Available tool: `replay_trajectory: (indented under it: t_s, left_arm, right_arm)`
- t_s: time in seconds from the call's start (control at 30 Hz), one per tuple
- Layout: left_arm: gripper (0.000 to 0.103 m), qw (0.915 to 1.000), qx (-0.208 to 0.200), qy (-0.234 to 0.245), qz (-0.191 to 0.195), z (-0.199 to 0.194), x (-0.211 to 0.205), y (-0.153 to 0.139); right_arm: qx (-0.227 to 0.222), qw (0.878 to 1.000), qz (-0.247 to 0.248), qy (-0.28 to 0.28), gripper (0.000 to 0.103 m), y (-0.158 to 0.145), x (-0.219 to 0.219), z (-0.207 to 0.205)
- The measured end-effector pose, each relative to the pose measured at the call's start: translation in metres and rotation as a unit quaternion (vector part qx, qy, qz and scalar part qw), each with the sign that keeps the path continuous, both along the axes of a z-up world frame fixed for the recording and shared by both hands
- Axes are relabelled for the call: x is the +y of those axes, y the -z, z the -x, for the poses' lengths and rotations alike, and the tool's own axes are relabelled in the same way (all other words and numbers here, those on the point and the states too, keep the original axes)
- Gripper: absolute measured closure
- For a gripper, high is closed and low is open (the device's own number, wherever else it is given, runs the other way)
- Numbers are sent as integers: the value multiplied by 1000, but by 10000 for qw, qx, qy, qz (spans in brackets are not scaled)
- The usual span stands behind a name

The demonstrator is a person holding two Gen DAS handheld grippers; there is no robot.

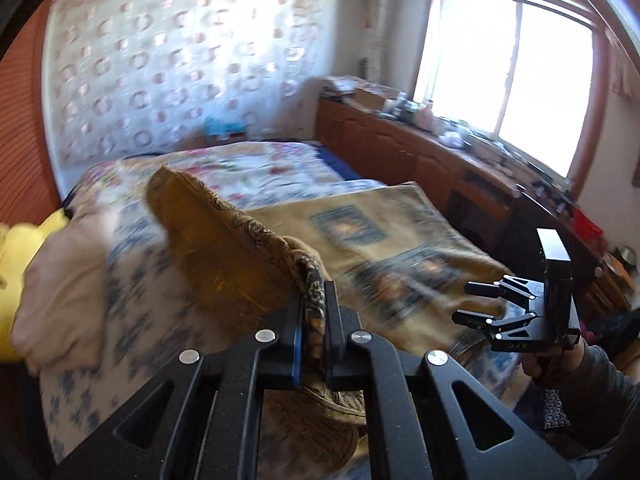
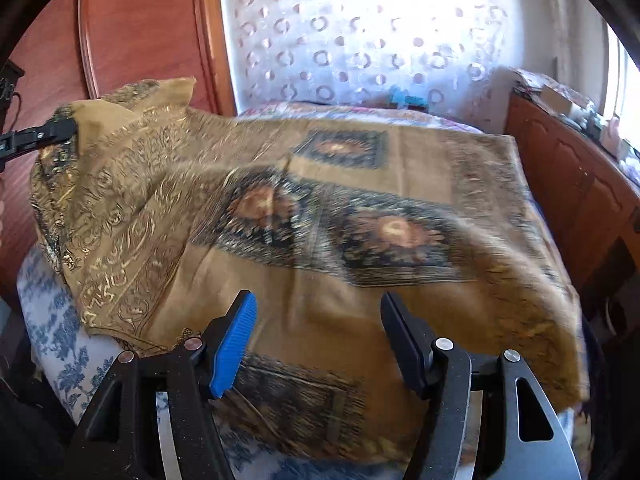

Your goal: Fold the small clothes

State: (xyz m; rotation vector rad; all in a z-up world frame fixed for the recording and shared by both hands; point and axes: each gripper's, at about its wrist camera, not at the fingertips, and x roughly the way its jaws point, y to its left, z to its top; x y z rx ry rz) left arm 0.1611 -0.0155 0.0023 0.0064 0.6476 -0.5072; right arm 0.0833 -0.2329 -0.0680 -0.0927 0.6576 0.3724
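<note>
- Bedroom setting: a bed (image 1: pixel 240 168) with a floral cover stands against a curtained wall (image 1: pixel 168 64); a wooden cabinet (image 1: pixel 400 144) runs beneath a bright window (image 1: pixel 508 72).
- Task item: a mustard-brown patterned cloth (image 2: pixel 320 220) lies spread over the near end of the bed, with dark medallion motifs across its middle.
- Left gripper (image 1: pixel 314 316): jaws pinched nearly together on the ornate border of the cloth, that edge raised clear of the bed. In the right wrist view, this gripper (image 2: pixel 66 130) holds the lifted corner at far left.
- Right gripper (image 2: pixel 318 340): jaws stand wide apart above the near part of the cloth; nothing between them. Contact with the fabric cannot be determined.
- A yellow soft item (image 1: pixel 24 248) sits at the bed's left edge, beside a pale pink bundle (image 1: pixel 68 280).
- Both views show motion blur.
</note>
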Motion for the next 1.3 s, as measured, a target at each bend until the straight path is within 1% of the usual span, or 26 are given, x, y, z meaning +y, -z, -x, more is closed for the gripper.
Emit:
replay_trajectory:
  t_s: [0.2, 0.37, 0.73, 0.9, 1.0, 1.07, 1.1, 1.13, 1.2, 1.27, 1.3]
  left_arm:
    - [95, 9983, -119, 565, -68, -14, -64, -21]
    - [95, 9960, -82, 888, -97, -26, -104, -29]
    - [95, 9888, -69, 1465, -291, -35, -182, -43]
    - [95, 9861, 41, 1617, -384, -34, -204, -35]
    - [95, 9840, 114, 1710, -492, -35, -205, -27]
    - [88, 9836, 107, 1706, -575, -36, -204, -24]
    - [77, 9837, 63, 1693, -601, -37, -198, -23]
    - [64, 9841, 20, 1668, -616, -37, -194, -23]
    - [52, 9848, 0, 1634, -598, -42, -184, -21]
    - [51, 9859, 49, 1558, -612, -49, -175, -17]
    - [47, 9871, 119, 1451, -667, -57, -166, -13]
  right_arm:
    - [-235, 9992, 141, 299, 36, -15, -42, 23]
    - [-290, 9984, 5, 484, 36, -20, -70, 40]
    - [-319, 9967, -234, 712, 36, -17, -95, 56]
    - [-366, 9957, -278, 806, 36, -18, -99, 62]
    - [-359, 9950, -303, 879, 36, -18, -102, 65]
    - [-343, 9947, -327, 912, 36, -19, -102, 70]
    - [-332, 9945, -339, 931, 36, -20, -103, 70]
    - [-325, 9944, -348, 945, 36, -21, -103, 70]
    - [-318, 9943, -359, 951, 36, -24, -102, 66]
    - [-328, 9945, -322, 946, 36, -29, -100, 61]
    - [-336, 9946, -293, 942, 36, -32, -99, 58]
